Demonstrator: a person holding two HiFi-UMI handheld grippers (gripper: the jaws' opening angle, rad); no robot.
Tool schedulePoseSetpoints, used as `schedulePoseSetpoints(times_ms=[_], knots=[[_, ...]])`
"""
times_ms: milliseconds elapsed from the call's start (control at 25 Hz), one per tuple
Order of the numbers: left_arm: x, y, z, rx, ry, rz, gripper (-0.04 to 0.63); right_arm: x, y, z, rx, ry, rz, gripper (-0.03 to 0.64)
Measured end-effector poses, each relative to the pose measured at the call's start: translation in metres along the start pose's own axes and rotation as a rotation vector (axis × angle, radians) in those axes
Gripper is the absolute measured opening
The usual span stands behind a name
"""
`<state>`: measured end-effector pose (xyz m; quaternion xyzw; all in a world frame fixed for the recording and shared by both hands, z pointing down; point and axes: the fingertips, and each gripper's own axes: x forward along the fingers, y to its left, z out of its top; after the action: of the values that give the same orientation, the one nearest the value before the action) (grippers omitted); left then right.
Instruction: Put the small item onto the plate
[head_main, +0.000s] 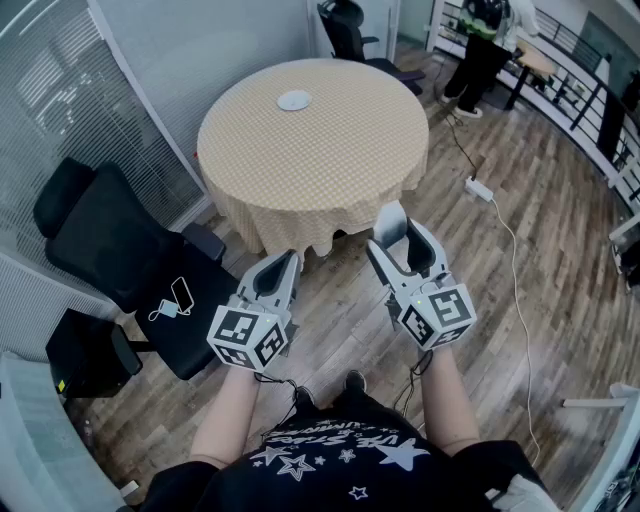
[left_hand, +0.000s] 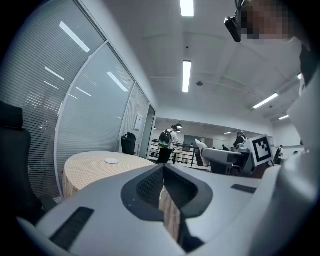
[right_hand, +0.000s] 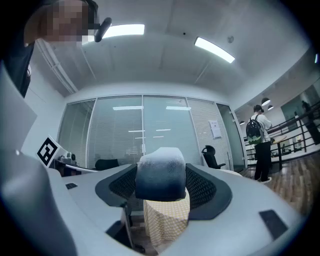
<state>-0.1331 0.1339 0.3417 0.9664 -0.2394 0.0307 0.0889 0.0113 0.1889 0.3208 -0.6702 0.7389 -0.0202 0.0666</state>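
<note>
A small white plate (head_main: 294, 100) lies on the far side of a round table (head_main: 330, 160) covered with a yellow checked cloth. Both grippers hang over the wooden floor, short of the table's near edge. My right gripper (head_main: 398, 240) is shut on the small item (head_main: 390, 221), a grey-blue soft block; in the right gripper view the block (right_hand: 161, 172) fills the gap between the pads. My left gripper (head_main: 283, 262) is shut with nothing in it. The left gripper view shows the plate (left_hand: 111, 161) far off on the table (left_hand: 90, 170).
A black office chair (head_main: 110, 250) with a phone (head_main: 181, 294) on its seat stands left of the table by a glass wall. A power strip (head_main: 478, 188) and its cable lie on the floor at the right. A person (head_main: 480, 50) stands at the back.
</note>
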Motion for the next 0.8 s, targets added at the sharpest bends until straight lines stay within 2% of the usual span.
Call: schedulePoseSetpoints(times_ms=[120,320,600,800], knots=[[-0.018,0.000,-0.004,-0.019,0.016,-0.026,0.009,0.000,0.024,-0.003,-0.013,0.016,0.007,0.296],[-0.036,0.007,0.000,0.009,0.013,-0.044,0.009,0.012,0.061,0.000,-0.048,0.010,0.021,0.296],[-0.046,0.010,0.007,0.019,-0.008,-0.063,0.009,0.014,0.081,-0.004,-0.064,0.013,0.008,0.296],[-0.052,0.017,0.004,0.058,0.012,-0.066,0.009,0.015,0.094,-0.006,-0.086,0.029,-0.005,0.296]])
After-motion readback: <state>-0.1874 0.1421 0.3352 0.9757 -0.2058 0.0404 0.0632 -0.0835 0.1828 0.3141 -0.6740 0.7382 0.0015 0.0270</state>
